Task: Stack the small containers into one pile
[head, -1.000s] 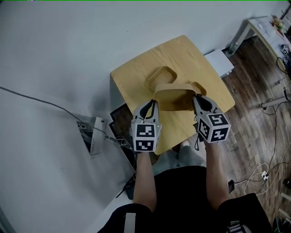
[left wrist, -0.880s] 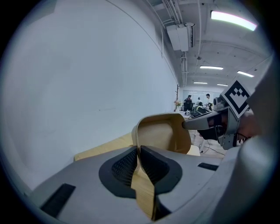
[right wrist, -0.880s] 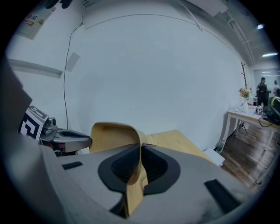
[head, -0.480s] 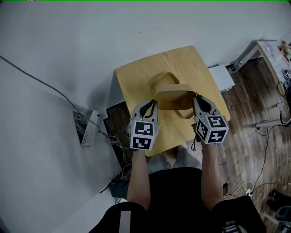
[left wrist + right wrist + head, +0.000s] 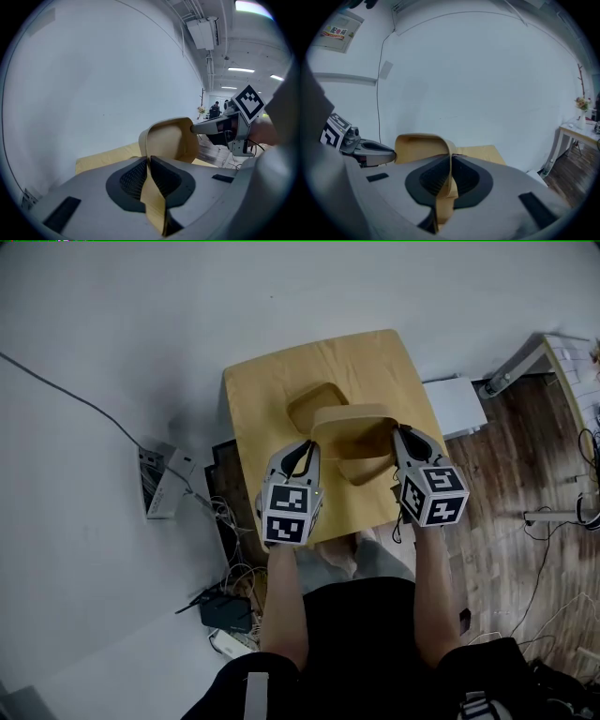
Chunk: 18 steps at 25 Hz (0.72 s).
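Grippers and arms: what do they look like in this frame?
The left gripper and right gripper are matching light grey shells tapering to two jaws, each carrying a white cube with black square markers. Jaw pads are dark and ribbed. The person wears a black short-sleeved top; forearms are bare.

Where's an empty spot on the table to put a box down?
The light wooden table is bare along its far edge and right corner, beyond the shallow tan container resting on it. The near middle is crowded: left gripper and right gripper hold a lifted tan container there.
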Each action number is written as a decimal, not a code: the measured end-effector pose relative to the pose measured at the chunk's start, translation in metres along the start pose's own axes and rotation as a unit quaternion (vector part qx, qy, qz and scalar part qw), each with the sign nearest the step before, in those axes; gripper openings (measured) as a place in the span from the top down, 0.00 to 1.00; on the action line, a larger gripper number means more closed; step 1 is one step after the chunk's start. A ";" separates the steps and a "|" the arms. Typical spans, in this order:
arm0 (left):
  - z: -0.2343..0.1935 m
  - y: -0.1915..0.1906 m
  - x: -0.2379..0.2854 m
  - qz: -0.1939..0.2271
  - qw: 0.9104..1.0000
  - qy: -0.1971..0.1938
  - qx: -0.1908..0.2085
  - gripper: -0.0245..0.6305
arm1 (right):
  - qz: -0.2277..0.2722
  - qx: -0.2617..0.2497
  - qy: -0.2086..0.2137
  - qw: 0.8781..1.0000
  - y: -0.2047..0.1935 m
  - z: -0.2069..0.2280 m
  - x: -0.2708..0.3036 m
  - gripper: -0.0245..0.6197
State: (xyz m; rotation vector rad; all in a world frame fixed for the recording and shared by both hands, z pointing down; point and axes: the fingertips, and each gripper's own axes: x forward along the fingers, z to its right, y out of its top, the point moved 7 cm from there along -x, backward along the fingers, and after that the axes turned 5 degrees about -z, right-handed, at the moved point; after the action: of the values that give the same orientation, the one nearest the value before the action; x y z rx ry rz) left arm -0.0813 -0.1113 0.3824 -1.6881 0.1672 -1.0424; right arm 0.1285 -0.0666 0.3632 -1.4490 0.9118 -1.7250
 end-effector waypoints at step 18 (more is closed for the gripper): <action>0.081 -0.060 0.022 -0.057 0.991 0.047 -0.108 0.91 | -0.109 -0.032 0.112 0.987 -0.052 0.063 0.019 0.94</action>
State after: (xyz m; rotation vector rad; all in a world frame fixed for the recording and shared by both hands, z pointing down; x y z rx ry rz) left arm -0.0342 -0.0425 0.4427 -1.8617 0.2552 -1.2269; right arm 0.1844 -0.0615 0.4251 -1.4614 0.9623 -2.0711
